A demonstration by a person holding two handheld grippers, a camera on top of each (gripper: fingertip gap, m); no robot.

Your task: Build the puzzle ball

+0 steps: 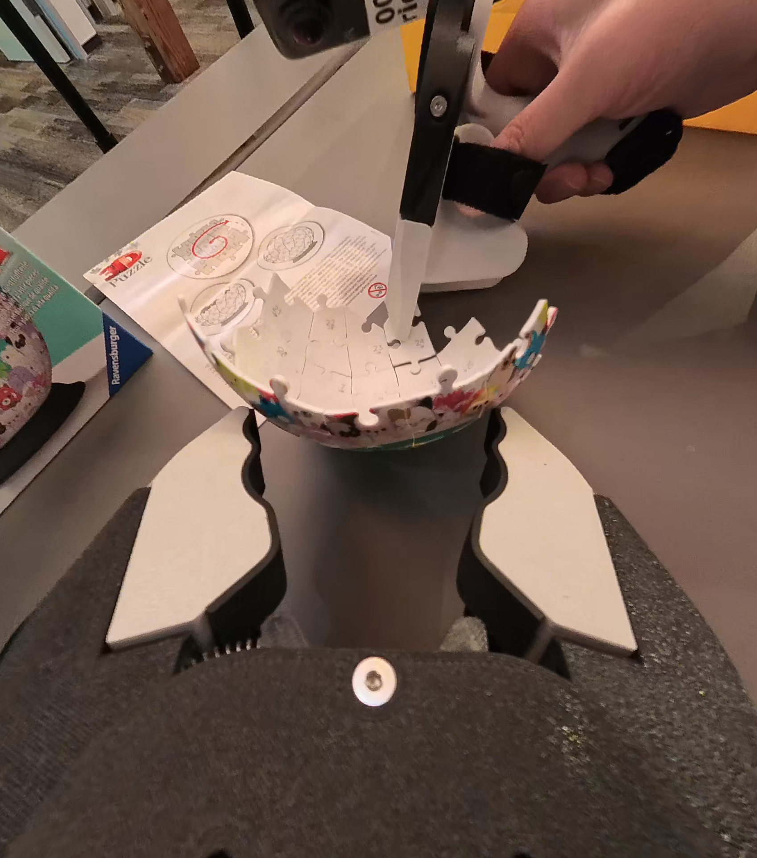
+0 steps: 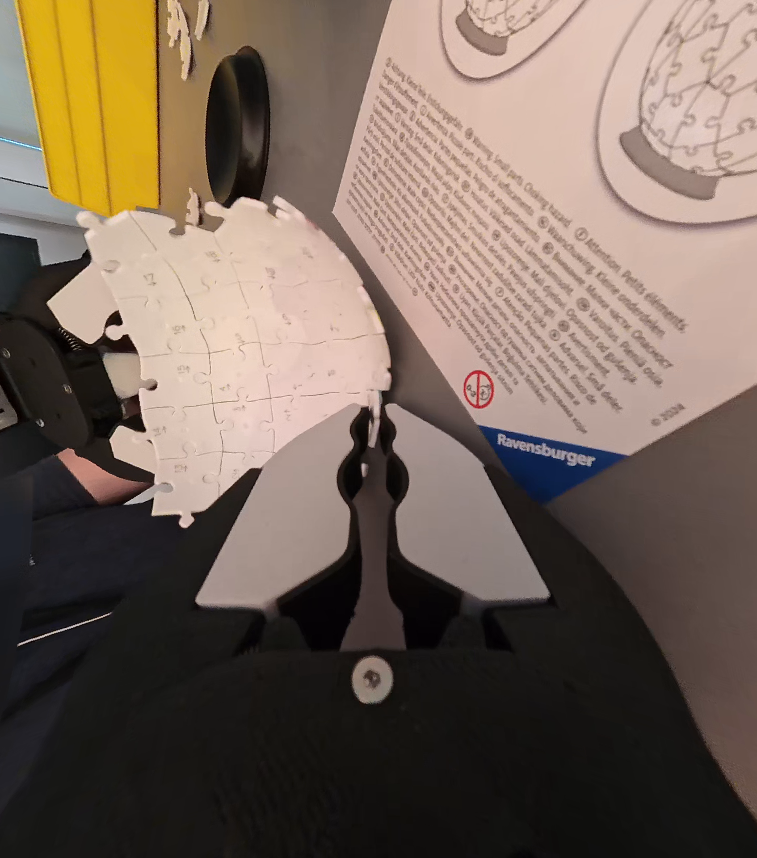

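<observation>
Grey surface [image 1: 646, 418] carrying the half-built puzzle ball [image 1: 367, 371], a bowl-shaped shell resting open side up just ahead of the left gripper [image 1: 374, 432], whose jaws stand wide and empty. Right gripper [image 2: 373, 418], fingers nearly closed, pinches a white puzzle piece [image 2: 373, 429] edge-on at the shell's far rim, beside the instruction sheet [image 1: 246, 260]. Black stand ring [image 2: 237, 125] and loose pieces [image 2: 186, 37] lie beyond. Risks, as judged: downward pressure may tip or slide the unsupported shell, since the left gripper does not brace it; a misaligned tab could buckle neighbouring joints; the thin piece could twist out of the pinch.
</observation>
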